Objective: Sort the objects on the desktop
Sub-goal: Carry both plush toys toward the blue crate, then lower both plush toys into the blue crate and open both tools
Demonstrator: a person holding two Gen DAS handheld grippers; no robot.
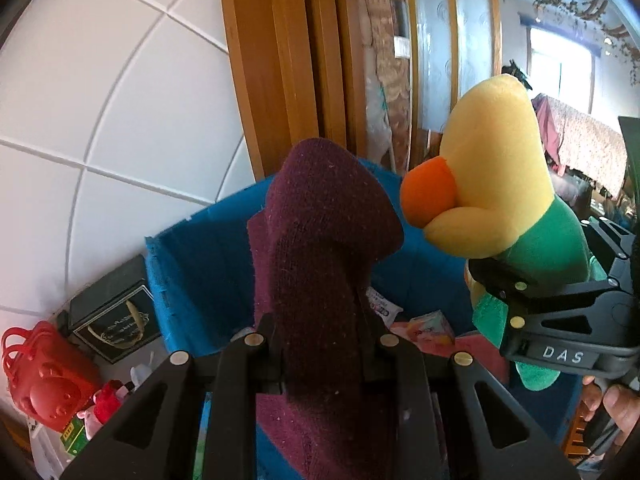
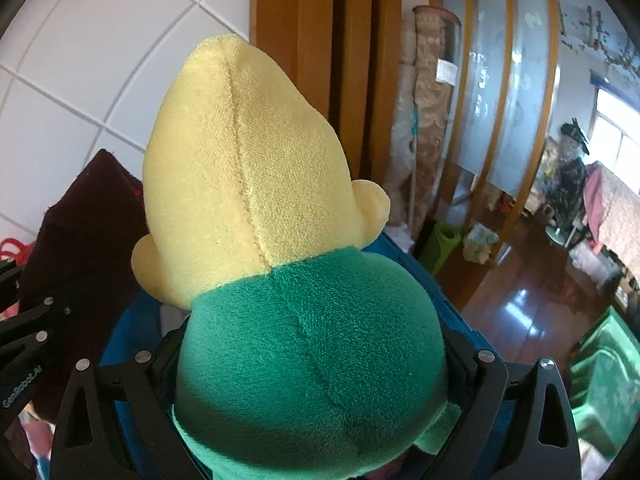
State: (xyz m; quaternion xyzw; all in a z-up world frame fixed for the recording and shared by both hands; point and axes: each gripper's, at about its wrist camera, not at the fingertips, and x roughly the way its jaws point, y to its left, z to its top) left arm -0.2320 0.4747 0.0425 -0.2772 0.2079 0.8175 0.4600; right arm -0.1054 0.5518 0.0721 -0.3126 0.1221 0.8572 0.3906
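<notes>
We are holding two things up over the blue bin [image 1: 192,264]. Our left gripper [image 1: 320,344] is pinching a dark purple sock [image 1: 320,240], with its jaws pressed tight on the knit. The sock is sticking up between the fingers, and its top is flopping over to the right. Our right gripper [image 2: 316,364] is squeezing a plush toy [image 2: 256,184] around its green body, one finger on each side. In the left wrist view, the toy is sitting just to the right of the sock, and its orange beak [image 1: 428,194] is pointing at the sock, nearly touching it. Its yellow head is standing tall above the gripper.

Inside the bin we are seeing some small packets and a pink thing, but they are too hidden to name. To the left of the bin, a dark box [image 1: 116,316] is lying by the white tiled wall [image 1: 100,100], and a red toy basket [image 1: 44,380] is sitting beside it. A wooden door frame [image 1: 276,60] is standing behind the bin. A bit of our right hand [image 1: 616,408] is showing at the edge.
</notes>
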